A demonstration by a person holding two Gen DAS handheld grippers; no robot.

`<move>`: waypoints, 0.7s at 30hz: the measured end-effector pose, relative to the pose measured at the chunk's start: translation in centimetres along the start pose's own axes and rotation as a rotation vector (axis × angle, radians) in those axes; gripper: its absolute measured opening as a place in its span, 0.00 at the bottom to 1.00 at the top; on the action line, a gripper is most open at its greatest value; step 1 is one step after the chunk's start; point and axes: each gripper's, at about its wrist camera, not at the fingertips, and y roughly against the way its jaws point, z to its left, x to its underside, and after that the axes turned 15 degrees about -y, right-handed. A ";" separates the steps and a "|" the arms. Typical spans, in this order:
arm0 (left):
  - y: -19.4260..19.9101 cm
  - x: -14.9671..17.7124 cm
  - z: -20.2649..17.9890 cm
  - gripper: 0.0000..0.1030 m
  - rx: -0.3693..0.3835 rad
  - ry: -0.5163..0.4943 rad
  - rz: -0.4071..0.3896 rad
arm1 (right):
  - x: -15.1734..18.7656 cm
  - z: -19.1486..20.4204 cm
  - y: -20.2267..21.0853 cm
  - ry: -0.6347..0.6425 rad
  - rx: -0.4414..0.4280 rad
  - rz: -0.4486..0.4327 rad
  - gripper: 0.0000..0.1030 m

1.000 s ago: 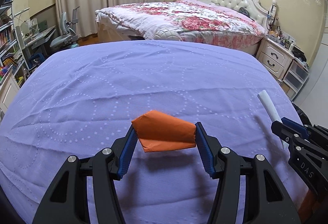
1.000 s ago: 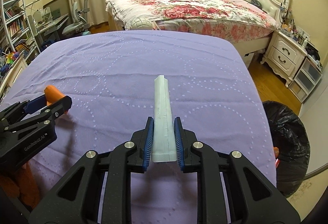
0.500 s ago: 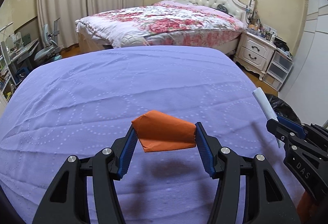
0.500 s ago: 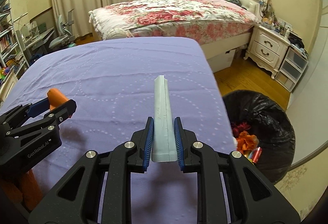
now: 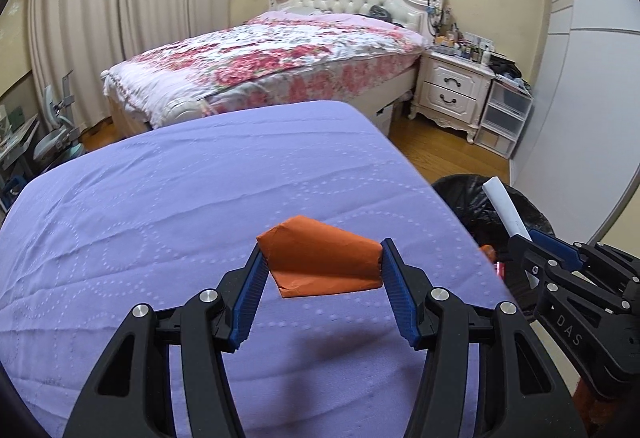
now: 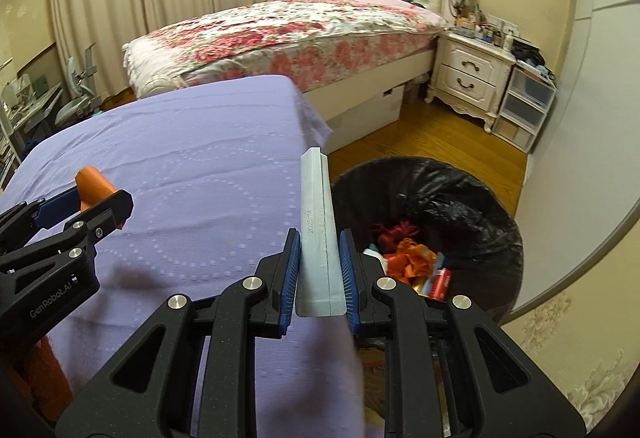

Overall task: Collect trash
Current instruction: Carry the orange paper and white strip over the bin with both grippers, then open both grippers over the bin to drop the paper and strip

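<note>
Orange wad [image 5: 324, 258] clenched in left tongs [image 5: 322, 296] | right tongs [image 6: 319, 276] grip white strip [image 6: 318, 234] at purple cloth [image 6: 192, 173] edge, beside bin [image 6: 432, 217]

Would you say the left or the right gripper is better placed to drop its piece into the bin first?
Right. The right gripper, holding the pale grey wrapper strip, sits beside the black-lined bin; the left gripper with its orange paper wedge is over the purple bedspread.

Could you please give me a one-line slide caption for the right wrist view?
Right gripper carries a white wrapper toward the black bin beside the purple bed.
</note>
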 end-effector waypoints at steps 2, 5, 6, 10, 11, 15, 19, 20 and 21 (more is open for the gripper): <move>-0.2 -0.4 -0.9 0.54 0.010 -0.016 -0.006 | -0.1 -1.1 0.1 -0.018 0.015 -0.006 0.20; -0.7 -1.2 -2.3 0.54 0.030 -0.035 -0.014 | -0.5 -2.5 0.1 -0.044 0.035 -0.015 0.20; -0.8 -1.5 -2.8 0.54 0.036 -0.040 -0.016 | -0.6 -2.9 0.0 -0.053 0.042 -0.018 0.20; -1.5 -2.6 -4.4 0.54 0.054 -0.064 -0.032 | -1.0 -4.4 0.0 -0.075 0.069 -0.031 0.20; -1.7 -2.8 -4.8 0.54 0.057 -0.070 -0.036 | -1.2 -4.8 0.0 -0.082 0.075 -0.037 0.20; -2.5 -4.0 -6.1 0.54 0.067 -0.088 -0.047 | -1.7 -5.9 -0.1 -0.101 0.102 -0.054 0.20; -3.4 -5.1 -7.3 0.54 0.075 -0.101 -0.059 | -2.3 -6.9 -0.6 -0.118 0.125 -0.063 0.20; -3.6 -5.3 -7.5 0.54 0.075 -0.106 -0.062 | -2.5 -7.2 -0.8 -0.123 0.131 -0.064 0.20; -3.8 -5.6 -7.7 0.54 0.074 -0.110 -0.063 | -2.7 -7.4 -1.0 -0.127 0.135 -0.064 0.20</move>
